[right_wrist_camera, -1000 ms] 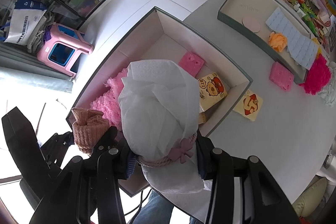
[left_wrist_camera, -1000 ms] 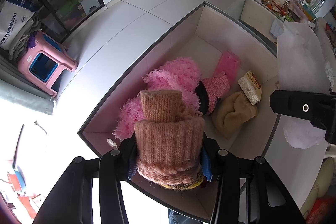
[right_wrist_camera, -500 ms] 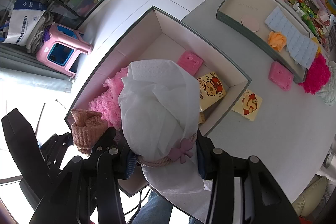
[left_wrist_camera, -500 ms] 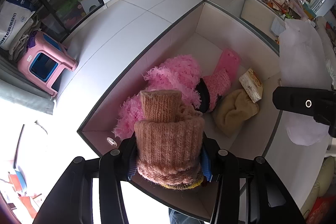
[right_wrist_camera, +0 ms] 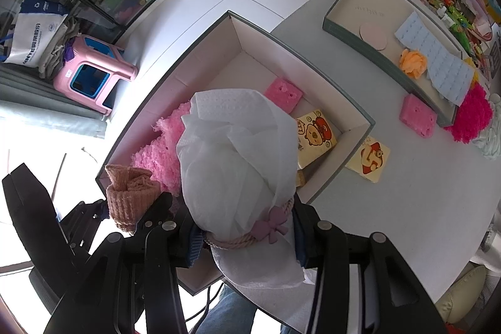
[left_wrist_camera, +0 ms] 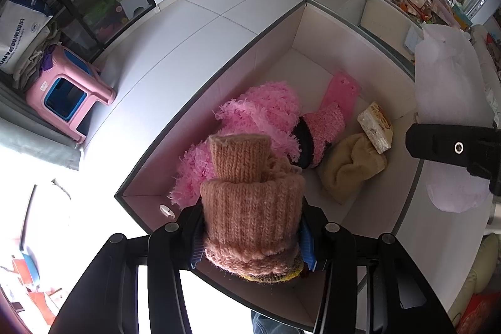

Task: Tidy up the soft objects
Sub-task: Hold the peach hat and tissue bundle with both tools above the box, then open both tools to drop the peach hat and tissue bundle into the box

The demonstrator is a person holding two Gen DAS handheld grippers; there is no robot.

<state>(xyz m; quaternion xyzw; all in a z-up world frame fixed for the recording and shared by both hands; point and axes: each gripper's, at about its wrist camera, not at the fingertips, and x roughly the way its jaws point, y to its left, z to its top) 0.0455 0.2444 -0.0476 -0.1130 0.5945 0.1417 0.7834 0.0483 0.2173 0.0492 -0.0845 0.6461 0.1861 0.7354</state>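
While both grippers hang above the white box (right_wrist_camera: 341,102), each carries a soft thing of its own. The left gripper (left_wrist_camera: 252,235) is clamped on a peach-pink knitted piece (left_wrist_camera: 250,202) — ribbed, thick, its cuff folded over, with a yellow and dark edge showing at the bottom where the blue pads (left_wrist_camera: 195,243) press it from both sides. It sits over the near corner of the box. The right gripper (right_wrist_camera: 247,237) grips a white gauzy pouch (right_wrist_camera: 235,152), bunched and tied with a pinkish cord that bears a small mauve flower charm (right_wrist_camera: 271,222); its jaws squeeze the pouch at the tied neck, partly closed around it, and the loose fabric bulges out ahead of them over the middle of the box. Inside the box lie a fluffy pink item (left_wrist_camera: 263,111), a pink sock with a dark band (left_wrist_camera: 319,133), a tan knitted piece (left_wrist_camera: 347,168), a flat pink sponge (left_wrist_camera: 341,92) and a small tissue pack with a cartoon print (right_wrist_camera: 316,133). On the grey table (right_wrist_camera: 407,193) beside the box are another printed pack (right_wrist_camera: 369,158), a second pink sponge (right_wrist_camera: 418,114), a magenta fluffy ball (right_wrist_camera: 471,114) and a shallow tray (right_wrist_camera: 344,33) — holding an orange puff (right_wrist_camera: 413,63) and a pale blue sheet (right_wrist_camera: 435,58).
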